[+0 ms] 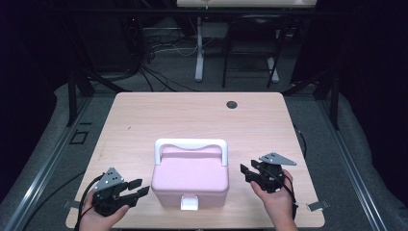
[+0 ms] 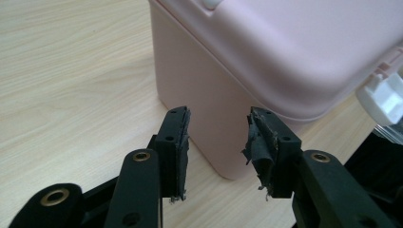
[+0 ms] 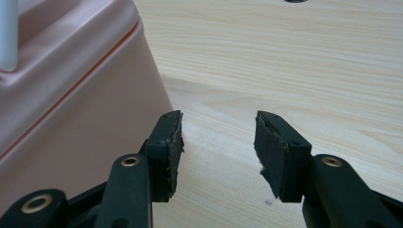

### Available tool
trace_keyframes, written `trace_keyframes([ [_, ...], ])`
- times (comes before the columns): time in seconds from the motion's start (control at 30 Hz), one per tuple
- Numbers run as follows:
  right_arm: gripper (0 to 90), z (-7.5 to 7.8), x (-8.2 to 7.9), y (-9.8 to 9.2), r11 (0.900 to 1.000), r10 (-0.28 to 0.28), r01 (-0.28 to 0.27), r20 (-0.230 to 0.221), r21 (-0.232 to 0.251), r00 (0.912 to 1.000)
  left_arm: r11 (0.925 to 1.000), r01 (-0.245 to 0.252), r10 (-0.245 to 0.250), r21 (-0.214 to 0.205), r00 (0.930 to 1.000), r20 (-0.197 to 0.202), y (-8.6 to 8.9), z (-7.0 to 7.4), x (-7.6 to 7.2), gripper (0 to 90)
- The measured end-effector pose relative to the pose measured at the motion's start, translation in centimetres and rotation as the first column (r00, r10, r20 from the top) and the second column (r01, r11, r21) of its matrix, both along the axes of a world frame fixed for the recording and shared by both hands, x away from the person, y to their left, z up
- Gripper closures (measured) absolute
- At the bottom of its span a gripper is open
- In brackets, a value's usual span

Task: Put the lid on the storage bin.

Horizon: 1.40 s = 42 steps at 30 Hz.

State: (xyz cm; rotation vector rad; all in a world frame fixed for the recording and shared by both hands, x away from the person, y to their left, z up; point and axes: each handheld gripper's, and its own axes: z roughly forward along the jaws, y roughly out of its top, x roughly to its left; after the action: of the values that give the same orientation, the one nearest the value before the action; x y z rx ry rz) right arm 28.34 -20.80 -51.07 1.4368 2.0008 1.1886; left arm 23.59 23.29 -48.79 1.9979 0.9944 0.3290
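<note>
A pink plastic box point(image 1: 191, 179) with a white carry handle point(image 1: 190, 144) and a white front latch point(image 1: 189, 202) sits closed near the table's front edge. My left gripper point(image 1: 138, 188) is low at the box's left front corner, open, jaws pointing at the box point(image 2: 266, 61) with nothing between them. The white latch point(image 2: 386, 97) shows at the right of the left gripper view. My right gripper point(image 1: 246, 173) hovers just right of the box, open and empty. In the right gripper view the box's side point(image 3: 71, 99) lies left of the open gripper point(image 3: 218, 142).
The light wooden table point(image 1: 192, 115) stretches bare behind the box, with a dark round grommet point(image 1: 232, 104) near its far edge. Metal clips sit at the front corners. Beyond the table are cables and stand legs on a dark floor.
</note>
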Motion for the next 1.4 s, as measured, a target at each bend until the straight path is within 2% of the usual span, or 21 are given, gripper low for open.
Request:
trace_keyframes([
  [0.23,52.3,-0.3,0.0,0.0,1.0000,-0.005,0.005,-0.004,0.000,1.0000,0.9992,-0.038,0.038,-0.008,0.9993,-0.001,0.5,-0.4,1.2,57.8],
  [0.37,52.3,-0.4,-0.1,0.0,1.0000,-0.007,0.007,0.003,-0.004,1.0000,0.9981,-0.053,0.053,-0.029,0.9984,-0.020,0.4,-0.8,2.2,57.6],
  [0.5,52.2,-0.5,-0.2,0.0,1.0000,-0.007,0.007,0.007,-0.004,0.9999,0.9976,-0.067,0.066,-0.018,0.9977,-0.015,0.4,-1.2,3.2,57.6],
  [0.6,52.2,-0.7,-0.5,0.2,1.0000,-0.001,0.002,0.017,-0.006,0.9999,0.9967,-0.077,0.076,-0.028,0.9968,-0.027,0.5,-1.5,4.0,57.3],
  [0.7,52.1,-0.8,-0.8,0.2,0.9998,0.002,-0.001,0.023,-0.018,0.9997,0.9969,-0.078,0.078,-0.013,0.9967,-0.023,0.5,-1.5,4.6,57.2],
  [0.77,51.8,-0.9,-1.0,0.2,0.9997,0.003,-0.002,0.030,-0.025,0.9995,0.9958,-0.089,0.089,-0.021,0.9957,-0.025,0.5,-1.7,5.0,57.1],
  [0.93,50.9,-1.3,-1.2,0.1,0.9997,0.009,-0.008,0.024,-0.025,0.9997,0.9940,-0.108,0.108,-0.012,0.9940,-0.018,0.8,-2.4,5.9,55.9],
  [1.13,50.3,-1.9,-1.5,0.0,0.9991,0.015,-0.015,0.003,-0.040,0.9999,0.9908,-0.134,0.134,-0.013,0.9905,-0.032,1.3,-3.6,6.2,54.7],
  [1.33,50.3,-2.2,-1.5,0.1,0.9992,0.017,-0.017,0.005,-0.036,0.9998,0.9922,-0.125,0.125,-0.001,0.9917,-0.030,1.4,-4.2,6.0,52.4],
  [1.4,50.3,-2.4,-1.4,0.2,0.9991,0.021,-0.021,0.013,-0.036,0.9997,0.9930,-0.117,0.118,0.017,0.9926,-0.030,1.3,-4.4,5.9,52.0],
])
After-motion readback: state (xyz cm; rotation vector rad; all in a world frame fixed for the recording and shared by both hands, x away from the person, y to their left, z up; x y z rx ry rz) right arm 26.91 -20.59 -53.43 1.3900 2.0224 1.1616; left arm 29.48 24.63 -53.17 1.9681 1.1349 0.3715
